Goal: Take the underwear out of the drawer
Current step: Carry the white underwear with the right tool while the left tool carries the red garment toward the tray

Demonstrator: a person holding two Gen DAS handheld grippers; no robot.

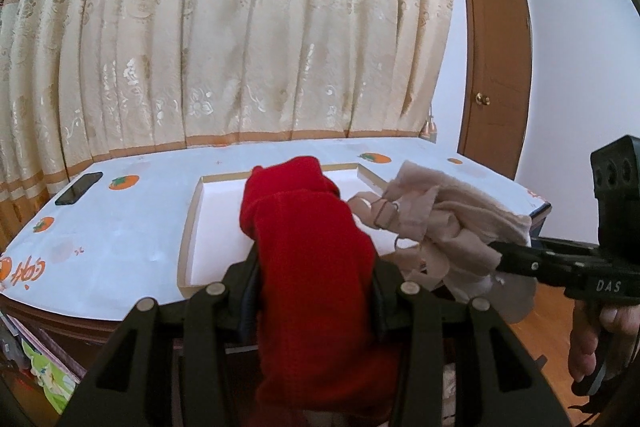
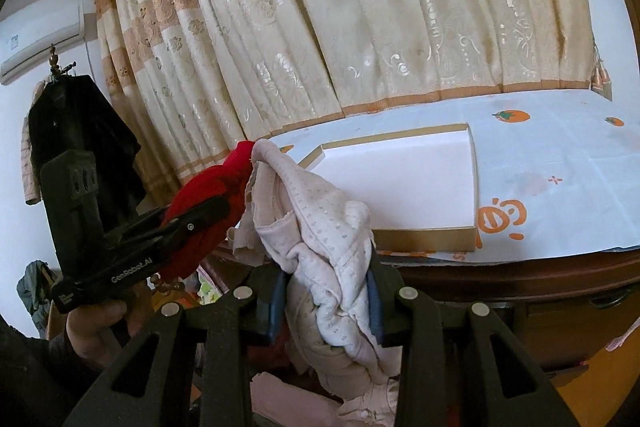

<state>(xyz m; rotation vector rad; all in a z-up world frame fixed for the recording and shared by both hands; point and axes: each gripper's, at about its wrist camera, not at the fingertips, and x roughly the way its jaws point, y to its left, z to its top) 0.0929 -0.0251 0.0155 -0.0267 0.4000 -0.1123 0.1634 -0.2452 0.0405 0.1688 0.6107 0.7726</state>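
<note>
My left gripper (image 1: 314,291) is shut on red underwear (image 1: 308,259), held up at the near edge of the table; the red cloth bulges above the fingers and hangs below them. It also shows in the right wrist view (image 2: 208,199), with the left gripper (image 2: 224,209) beside it. My right gripper (image 2: 326,303) is shut on pale pink underwear (image 2: 316,227), a crumpled bundle with straps. That bundle shows in the left wrist view (image 1: 444,223), to the right of the red one, with the right gripper (image 1: 500,257) clamped on it. The drawer is mostly hidden below the grippers.
A shallow white box lid (image 1: 216,223) with a gold rim (image 2: 424,239) lies on the white tablecloth (image 1: 120,227) printed with orange fruit. A black phone (image 1: 78,189) lies far left. Patterned curtains (image 1: 240,47) hang behind. A brown door (image 1: 496,67) stands right; dark clothes (image 2: 76,131) hang left.
</note>
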